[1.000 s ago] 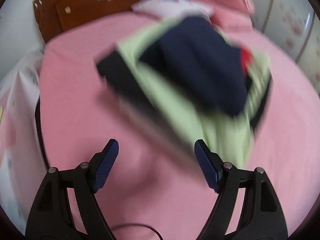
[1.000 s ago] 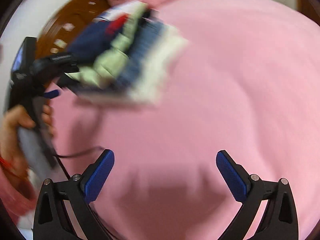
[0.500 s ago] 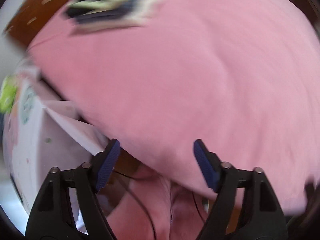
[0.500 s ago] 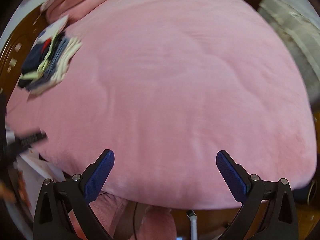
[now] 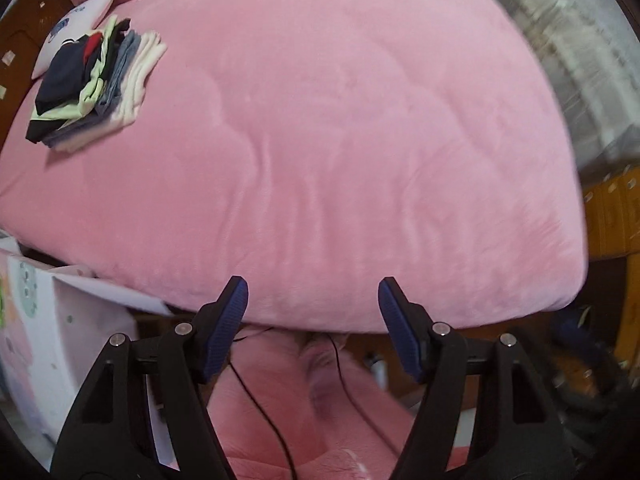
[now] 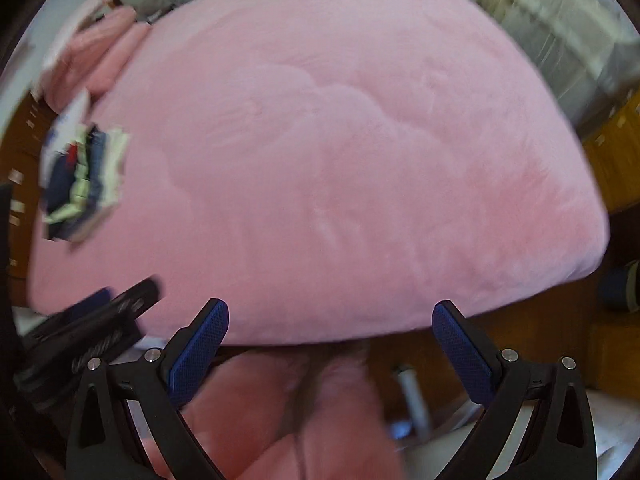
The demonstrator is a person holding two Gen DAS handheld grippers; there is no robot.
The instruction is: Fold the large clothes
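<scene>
- The pink bed (image 5: 340, 140) is seen spread out ahead of both grippers; most of its surface is left bare, probably as room for laying out the next garment.
- The stack of folded clothes (image 5: 92, 84) is kept far ahead and to the left of the left gripper, at the bed's far corner beside a white pillow (image 5: 76, 16), so that finished pieces stay out of the folding area.
- The left gripper (image 5: 313, 300) is held spread, with nothing between its blue pads.
- The right gripper (image 6: 330, 322) is held spread wider, also with nothing in it.
- A second ago the stack was close in front of both grippers; it is now far off, and the bed's near edge and the person's pink-clad legs (image 5: 320, 400) have come into view below the jaws.
</scene>
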